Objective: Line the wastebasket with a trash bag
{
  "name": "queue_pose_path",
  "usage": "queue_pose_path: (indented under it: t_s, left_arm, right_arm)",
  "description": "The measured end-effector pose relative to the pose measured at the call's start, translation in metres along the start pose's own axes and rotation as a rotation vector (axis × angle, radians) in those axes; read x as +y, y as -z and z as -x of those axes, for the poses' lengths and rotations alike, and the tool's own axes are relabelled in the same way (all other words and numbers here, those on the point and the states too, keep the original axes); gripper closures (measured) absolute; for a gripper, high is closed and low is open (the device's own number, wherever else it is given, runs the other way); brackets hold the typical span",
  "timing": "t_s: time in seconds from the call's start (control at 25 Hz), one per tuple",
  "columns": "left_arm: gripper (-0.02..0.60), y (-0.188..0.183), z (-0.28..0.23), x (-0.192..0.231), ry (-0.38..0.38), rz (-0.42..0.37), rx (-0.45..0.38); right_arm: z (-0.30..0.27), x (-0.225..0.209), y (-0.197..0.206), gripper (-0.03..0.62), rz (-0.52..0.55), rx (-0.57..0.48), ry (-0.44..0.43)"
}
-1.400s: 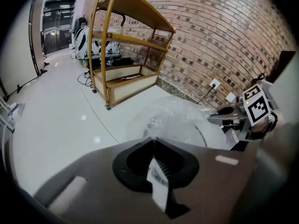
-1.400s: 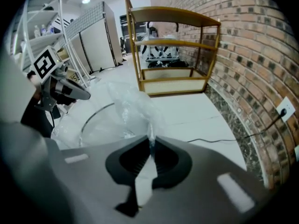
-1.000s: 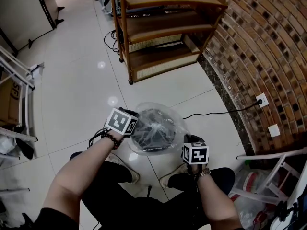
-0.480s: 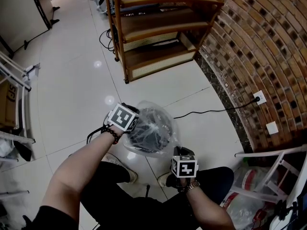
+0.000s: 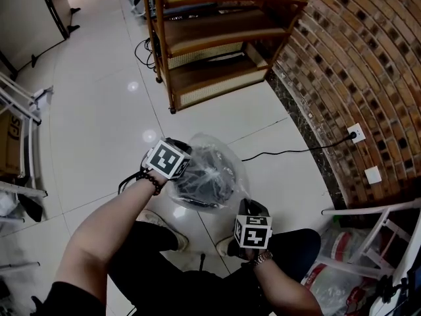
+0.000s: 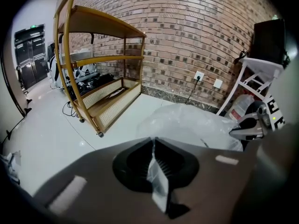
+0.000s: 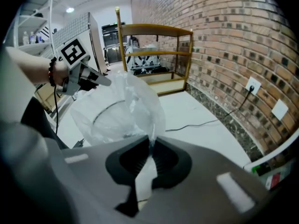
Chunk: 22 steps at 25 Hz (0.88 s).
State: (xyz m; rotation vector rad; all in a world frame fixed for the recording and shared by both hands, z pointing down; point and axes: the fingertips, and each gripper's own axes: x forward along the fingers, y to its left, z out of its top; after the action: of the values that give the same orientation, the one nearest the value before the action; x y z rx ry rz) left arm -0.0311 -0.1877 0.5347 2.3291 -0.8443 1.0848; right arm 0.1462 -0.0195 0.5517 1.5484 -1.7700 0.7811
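Here the clear trash bag (image 5: 212,155) lies draped over the dark wastebasket (image 5: 209,182), which stands on the white floor (image 5: 99,110) just ahead of the person's feet. The left gripper (image 5: 177,171) sits at the basket's 9 o'clock, its jaws pressed together on a fold of the film. The right gripper (image 5: 247,207), at 5 o'clock, likewise has its jaws closed on the bag's edge. A wooden shelf (image 5: 217,41) stands at 12 o'clock and a brick wall (image 5: 355,58) at 2 o'clock

Your trash bag (image 5: 210,170) is thin, clear, crinkled plastic; the floor (image 5: 99,110) beneath you is glossy tile, the wall (image 5: 368,58) rough brick.
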Motion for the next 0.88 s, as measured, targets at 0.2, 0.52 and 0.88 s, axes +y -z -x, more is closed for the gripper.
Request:
queue_pose_path:
  t_s: [0.2,0.52,0.88]
  left_arm:
    - [0.571,0.011,-0.003,0.004,0.001,0.013,0.045]
    - [0.467,0.039,-0.018,0.013,0.015,0.094,0.12]
    - [0.409,0.058,-0.015,0.027,-0.01,0.107,0.159]
  right_arm:
    - [-0.016,-0.007,-0.003,0.589,0.009,0.015,0.007]
    - [-0.06,-0.001,0.013,0.494,0.015,0.143,-0.041]
    - [-0.077,-0.01,0.005,0.471,0.042,0.174,-0.016]
